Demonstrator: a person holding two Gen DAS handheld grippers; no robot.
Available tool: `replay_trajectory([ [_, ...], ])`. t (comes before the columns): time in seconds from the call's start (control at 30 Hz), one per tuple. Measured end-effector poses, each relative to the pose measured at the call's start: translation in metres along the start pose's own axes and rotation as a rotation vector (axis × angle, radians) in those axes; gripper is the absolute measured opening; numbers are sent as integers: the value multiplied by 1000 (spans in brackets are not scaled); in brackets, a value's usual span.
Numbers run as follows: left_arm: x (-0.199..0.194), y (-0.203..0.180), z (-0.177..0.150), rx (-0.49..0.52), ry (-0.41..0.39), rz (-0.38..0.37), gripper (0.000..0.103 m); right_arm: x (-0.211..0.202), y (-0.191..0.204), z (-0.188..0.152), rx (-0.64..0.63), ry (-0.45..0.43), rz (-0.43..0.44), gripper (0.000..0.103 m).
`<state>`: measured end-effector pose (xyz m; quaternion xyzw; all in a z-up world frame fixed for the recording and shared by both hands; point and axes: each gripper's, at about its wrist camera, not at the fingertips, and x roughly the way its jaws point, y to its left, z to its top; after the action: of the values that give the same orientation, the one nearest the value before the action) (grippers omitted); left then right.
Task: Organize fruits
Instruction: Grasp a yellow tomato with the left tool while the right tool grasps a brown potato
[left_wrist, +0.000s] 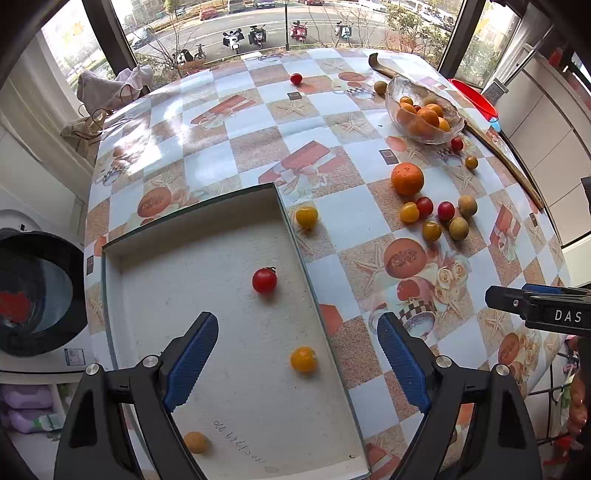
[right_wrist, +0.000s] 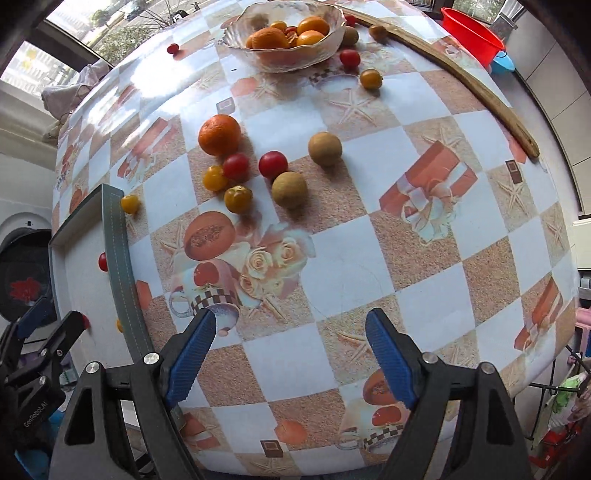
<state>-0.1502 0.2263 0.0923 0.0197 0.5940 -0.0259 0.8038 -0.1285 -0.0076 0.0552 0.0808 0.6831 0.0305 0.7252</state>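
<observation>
My left gripper (left_wrist: 297, 325) is open and empty above a shallow white box (left_wrist: 177, 258) with a grey rim. In the box lie a red cherry tomato (left_wrist: 264, 280), a yellow tomato (left_wrist: 303, 359) and a tan longan (left_wrist: 196, 442). My right gripper (right_wrist: 290, 325) is open and empty over bare tablecloth. A cluster lies ahead of it: an orange (right_wrist: 219, 134), red tomatoes (right_wrist: 273, 164), yellow tomatoes (right_wrist: 238, 199) and longans (right_wrist: 289, 189). A glass bowl (right_wrist: 314, 55) at the back holds oranges and small fruits. A yellow tomato (left_wrist: 306, 216) lies just outside the box.
A curved wooden stick (right_wrist: 480, 92) lies along the table's right edge. A red basin (right_wrist: 471, 31) stands beyond it. A lone red tomato (left_wrist: 296, 78) lies at the far side. More small fruits (right_wrist: 371, 79) lie near the bowl. A washing machine (left_wrist: 33, 291) stands left.
</observation>
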Motion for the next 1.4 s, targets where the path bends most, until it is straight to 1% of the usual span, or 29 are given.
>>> replay_trajectory([
  [0.13,9,-29,9,27,8,2,89,1,-23,9,10,5,-8,86],
  [0.27,23,-49,19,35,17,5,89,1,-33,23,-16,-2,-13,86],
  [0.5,48,-77,31,-14,54,-19,89,8,-34,55,-93,-10,15,86],
  [0.53,50,-81,33,-17,53,-23,89,10,-34,60,-101,-10,23,84],
  [0.6,57,-89,38,-25,56,-30,89,13,-35,71,-115,-3,46,77],
  [0.63,61,-92,40,-29,57,-31,89,15,-34,77,-120,-2,58,76],
  [0.7,68,-97,45,-41,59,-26,88,18,-33,87,-129,4,83,67],
  [0.8,79,-102,52,-66,64,-20,87,25,-29,101,-157,20,117,60],
  [0.83,81,-103,53,-75,65,-22,83,27,-28,104,-170,27,130,59],
  [0.87,85,-104,54,-80,74,-23,77,28,-27,107,-181,34,145,59],
  [0.93,91,-106,56,-88,89,-18,75,33,-24,112,-198,53,170,58],
  [1.03,95,-110,56,-91,95,-11,75,41,-21,117,-212,84,188,52],
  [1.07,95,-112,57,-90,96,-11,71,43,-20,118,-211,92,191,49],
  [1.1,97,-113,57,-86,101,-12,63,45,-18,120,-212,86,194,46],
  [1.13,98,-115,57,-85,110,-15,61,45,-17,121,-216,90,195,45],
  [1.17,101,-118,59,-86,115,-12,61,46,-16,121,-218,93,196,38],
  [1.2,102,-119,58,-86,115,-6,61,47,-16,122,-221,98,197,30],
  [1.23,103,-121,59,-88,117,-4,58,47,-16,122,-221,99,196,28],
  [1.3,104,-122,60,-92,114,4,56,45,-16,122,-225,88,188,28],
  [1.33,104,-123,61,-93,110,6,52,44,-17,121,-225,85,188,28],
  [1.37,104,-123,62,-88,104,12,44,43,-19,121,-221,86,191,28],
  [1.4,104,-123,62,-88,100,4,35,42,-22,120,-216,87,193,28],
])
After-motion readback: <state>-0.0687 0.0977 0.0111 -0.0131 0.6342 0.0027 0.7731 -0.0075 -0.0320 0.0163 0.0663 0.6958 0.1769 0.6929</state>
